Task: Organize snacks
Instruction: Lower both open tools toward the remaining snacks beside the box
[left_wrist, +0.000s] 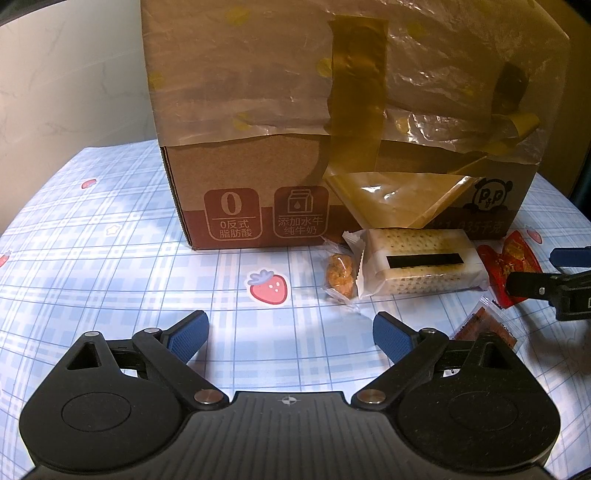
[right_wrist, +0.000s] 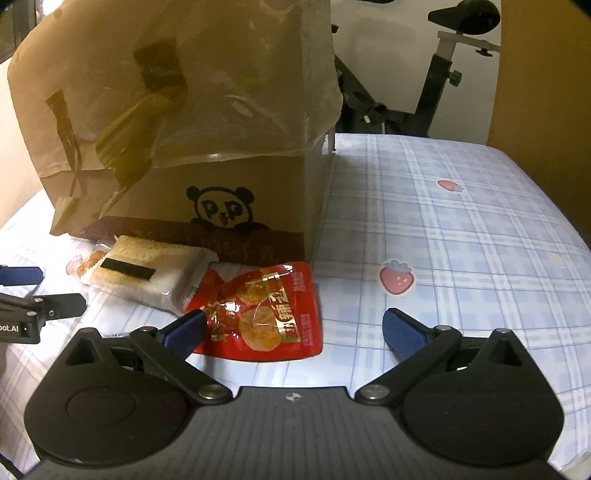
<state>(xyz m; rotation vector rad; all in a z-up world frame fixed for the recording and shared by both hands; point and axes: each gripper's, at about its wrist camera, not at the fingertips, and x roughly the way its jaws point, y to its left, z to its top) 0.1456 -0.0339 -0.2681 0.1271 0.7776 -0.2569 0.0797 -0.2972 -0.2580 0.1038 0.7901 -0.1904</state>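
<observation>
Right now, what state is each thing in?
Left gripper: open, empty.
Right gripper: open, empty.
Box: upright, bag draped over top.
Cracker pack: sealed, flat by box.
Red pouch: flat, unheld.
Orange snack: wrapped, beside cracker pack.
Brown packet: on table.

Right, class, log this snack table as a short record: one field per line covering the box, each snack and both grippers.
box: cardboard box, panda print, on the checked tablecloth
cracker pack: lying in front of the box
red pouch: flat, right of the crackers
small clear snack: left of the crackers
left gripper: open, empty
right gripper: open, beside the red pouch
</observation>
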